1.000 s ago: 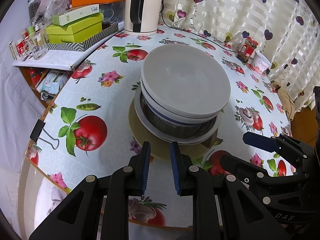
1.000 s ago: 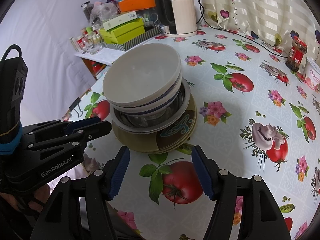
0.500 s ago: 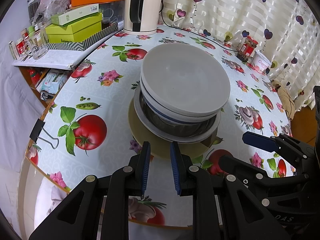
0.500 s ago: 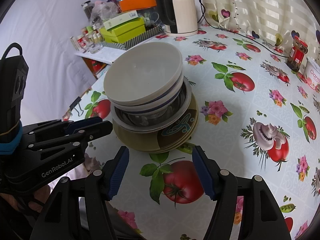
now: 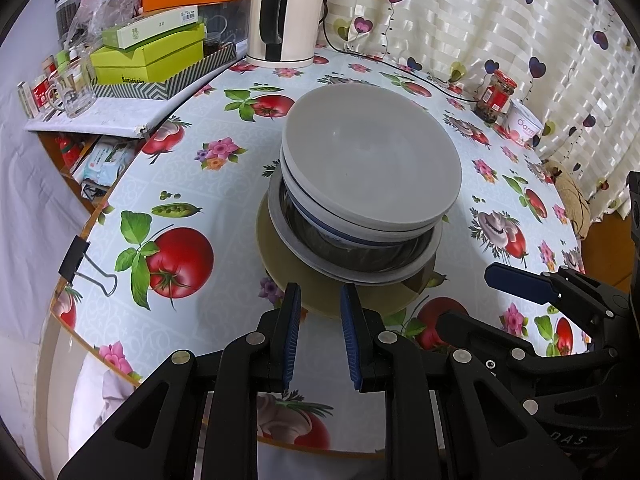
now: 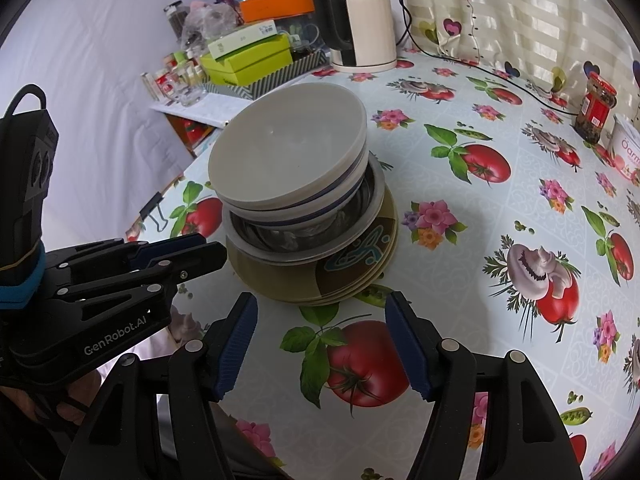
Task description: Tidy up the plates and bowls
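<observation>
Stack (image 6: 304,208): white bowls, blue-rimmed one, nested in a steel bowl on olive plates. Left gripper (image 5: 320,312) and right gripper (image 6: 322,320) both apart, empty.

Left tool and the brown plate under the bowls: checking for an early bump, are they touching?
Cannot tell. In the left wrist view the left tool overlaps the brown plate rim; in the right wrist view, it looks close, no clear gap.

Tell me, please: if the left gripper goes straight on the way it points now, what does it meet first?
Probably the near rim of the brown plate under the bowl stack. The left gripper is open and empty, with nothing between it and that rim; depth is uncertain, so it may touch the tablecloth first.
</observation>
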